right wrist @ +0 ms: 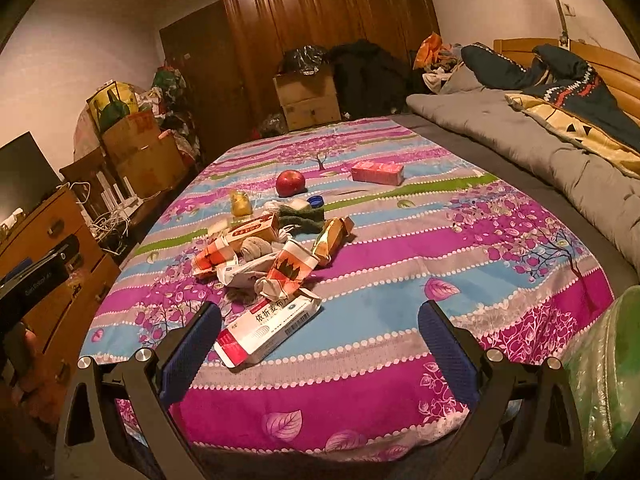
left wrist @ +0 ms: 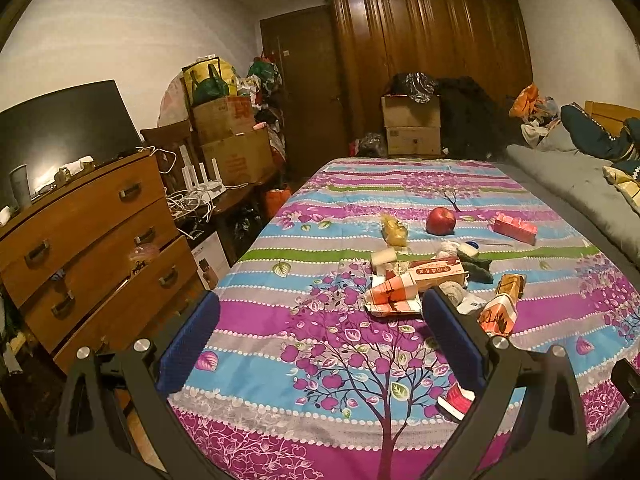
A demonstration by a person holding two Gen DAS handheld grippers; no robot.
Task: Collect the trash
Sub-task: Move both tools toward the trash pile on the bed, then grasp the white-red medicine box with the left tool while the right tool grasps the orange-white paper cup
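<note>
A heap of trash lies mid-bed on the purple flowered sheet (right wrist: 380, 272): crushed orange paper cups (right wrist: 290, 268) (left wrist: 394, 294), a gold wrapper (right wrist: 332, 238), a long orange box (left wrist: 438, 274) and crumpled tissue. A white and red medicine box (right wrist: 266, 328) lies nearest. A red apple (right wrist: 290, 183) (left wrist: 441, 221) and a pink carton (right wrist: 378, 172) (left wrist: 514, 229) sit farther back. My right gripper (right wrist: 320, 324) is open just short of the medicine box. My left gripper (left wrist: 320, 316) is open, low over the sheet, in front of the heap.
A wooden dresser (left wrist: 92, 248) stands left of the bed, with cables and cardboard boxes (left wrist: 236, 156) behind it. A grey quilt (right wrist: 540, 148) and dark clothes cover the bed's right side. A green plastic bag (right wrist: 608, 368) shows at the right edge. A wardrobe (left wrist: 432, 40) fills the back wall.
</note>
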